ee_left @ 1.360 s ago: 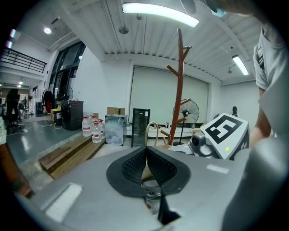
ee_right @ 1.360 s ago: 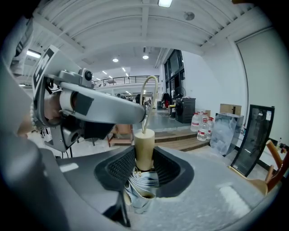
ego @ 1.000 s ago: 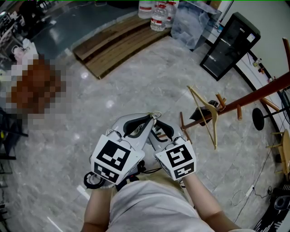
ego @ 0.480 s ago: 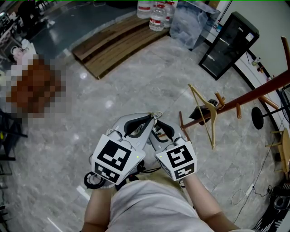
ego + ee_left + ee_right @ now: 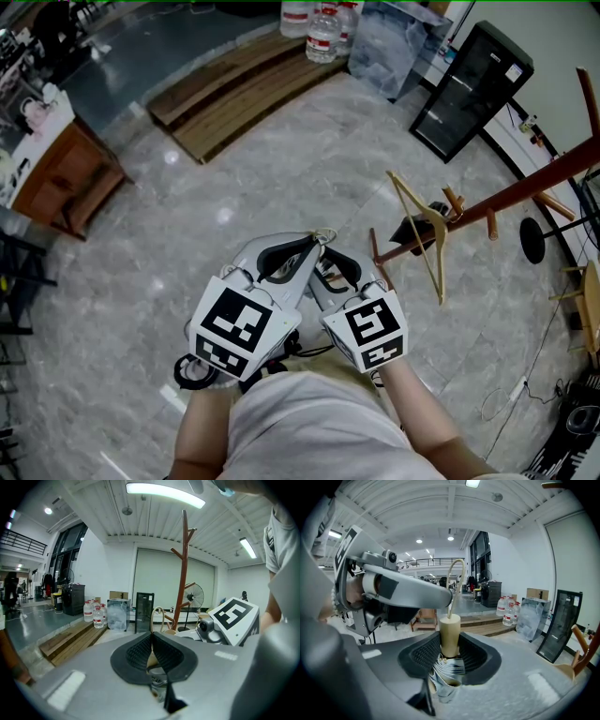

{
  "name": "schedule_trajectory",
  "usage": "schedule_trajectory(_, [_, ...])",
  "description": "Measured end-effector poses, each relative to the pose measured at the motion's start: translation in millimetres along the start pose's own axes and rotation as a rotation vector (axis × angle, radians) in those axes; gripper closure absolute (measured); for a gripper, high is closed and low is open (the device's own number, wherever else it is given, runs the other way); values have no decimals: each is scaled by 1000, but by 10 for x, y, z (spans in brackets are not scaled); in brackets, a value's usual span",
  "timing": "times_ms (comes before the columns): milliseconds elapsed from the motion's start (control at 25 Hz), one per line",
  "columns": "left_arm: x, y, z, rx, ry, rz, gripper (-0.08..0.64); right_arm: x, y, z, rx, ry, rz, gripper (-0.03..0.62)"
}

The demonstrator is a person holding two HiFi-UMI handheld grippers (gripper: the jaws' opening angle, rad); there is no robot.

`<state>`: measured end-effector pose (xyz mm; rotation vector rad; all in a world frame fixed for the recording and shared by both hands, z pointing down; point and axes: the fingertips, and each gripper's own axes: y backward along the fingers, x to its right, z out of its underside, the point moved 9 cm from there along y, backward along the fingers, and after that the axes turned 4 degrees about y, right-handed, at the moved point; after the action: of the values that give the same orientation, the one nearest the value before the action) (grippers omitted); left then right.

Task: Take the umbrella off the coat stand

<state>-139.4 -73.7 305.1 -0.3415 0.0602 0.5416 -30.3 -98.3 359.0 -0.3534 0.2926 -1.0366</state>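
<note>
The umbrella (image 5: 448,668), folded, is already off the coat stand (image 5: 525,187). It sits close in front of the person, well apart from the stand's pole over to the right. Nothing has shifted in the last second: both tools stay where they were, side by side. The right tool (image 5: 450,645) pinches the cream handle (image 5: 449,631), with pleated silver fabric bunched below it between the pads. The left tool (image 5: 152,645) has its pads pressed almost together, seemingly on the base of the wrist loop (image 5: 458,573), which rises just past its tips. I'd judge the lift-off done and this a pause. From above, the tools cover all but the loop, so the umbrella's length can't be told. The stand's top is cut off at the right, and a wooden hanger (image 5: 419,220) hangs on it.
</note>
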Motion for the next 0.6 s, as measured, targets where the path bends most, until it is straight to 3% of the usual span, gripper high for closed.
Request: schedule_trajectory(600, [36, -47, -14, 2, -7, 18, 532, 33, 47, 18, 0, -6, 18, 466])
